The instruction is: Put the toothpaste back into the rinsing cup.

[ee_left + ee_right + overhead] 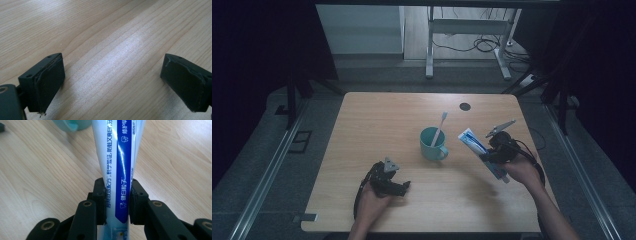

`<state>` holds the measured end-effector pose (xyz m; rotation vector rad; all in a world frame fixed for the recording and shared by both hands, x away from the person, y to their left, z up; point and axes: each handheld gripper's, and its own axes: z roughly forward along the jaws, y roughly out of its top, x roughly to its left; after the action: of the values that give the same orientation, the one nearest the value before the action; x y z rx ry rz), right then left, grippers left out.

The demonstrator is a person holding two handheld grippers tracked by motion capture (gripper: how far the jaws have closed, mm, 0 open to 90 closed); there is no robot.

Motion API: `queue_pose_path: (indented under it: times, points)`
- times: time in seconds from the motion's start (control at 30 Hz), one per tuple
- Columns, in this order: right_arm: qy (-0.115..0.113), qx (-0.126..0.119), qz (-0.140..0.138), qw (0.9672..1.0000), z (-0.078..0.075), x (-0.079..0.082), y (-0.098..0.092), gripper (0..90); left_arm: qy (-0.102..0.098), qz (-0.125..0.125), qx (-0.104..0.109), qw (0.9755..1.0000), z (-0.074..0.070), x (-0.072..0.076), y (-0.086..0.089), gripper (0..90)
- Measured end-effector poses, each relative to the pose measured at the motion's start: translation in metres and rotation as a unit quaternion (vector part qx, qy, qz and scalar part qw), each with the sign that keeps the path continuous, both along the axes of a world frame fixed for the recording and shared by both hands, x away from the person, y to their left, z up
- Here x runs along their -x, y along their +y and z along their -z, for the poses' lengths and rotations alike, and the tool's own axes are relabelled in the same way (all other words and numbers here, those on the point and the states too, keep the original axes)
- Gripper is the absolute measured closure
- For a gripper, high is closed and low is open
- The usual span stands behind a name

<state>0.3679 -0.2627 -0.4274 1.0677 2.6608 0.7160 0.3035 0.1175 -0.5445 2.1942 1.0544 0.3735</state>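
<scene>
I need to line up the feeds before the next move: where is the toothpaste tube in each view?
High view: toothpaste tube right of centre, clamped in the right gripper, beside the teal mug.
Left gripper view: not in it.
Right gripper view: centre, running up from between the jaws.
Shared landmark: the wooden table.

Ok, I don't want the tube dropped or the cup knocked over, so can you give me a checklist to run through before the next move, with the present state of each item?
1. Right gripper clamped on the blue and white toothpaste tube: ok, both pads press its sides.
2. Tube lifted off the light wooden table: ok, in the high view it is held tilted above the tabletop.
3. Teal mug upright: ok.
4. Room in the mug: cannot tell; a white toothbrush already stands in it.
5. Left gripper out of the way: ok, jaws open over bare wood.
6. Tube's cap closed: cannot tell.
</scene>
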Motion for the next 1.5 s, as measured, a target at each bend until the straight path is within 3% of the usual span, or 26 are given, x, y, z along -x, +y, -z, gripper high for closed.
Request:
queue_pose_path:
  times: [0.7,1.17,1.5]
  points:
    - [-0.043,-0.052,-0.033,0.9972,-0.022,0.006,0.018,71.0,0.0,0.003,-0.004,1.0,0.0,0.0,0.001,5.5]
    - [-0.081,-0.098,-0.044,0.991,-0.038,0.007,0.032,71.1,0.0,0.004,-0.003,1.0,0.0,0.0,0.001,5.5]
    - [-0.099,-0.117,-0.046,0.987,-0.041,0.004,0.041,71.1,0.0,0.004,-0.002,1.0,0.0,-0.001,0.001,5.5]
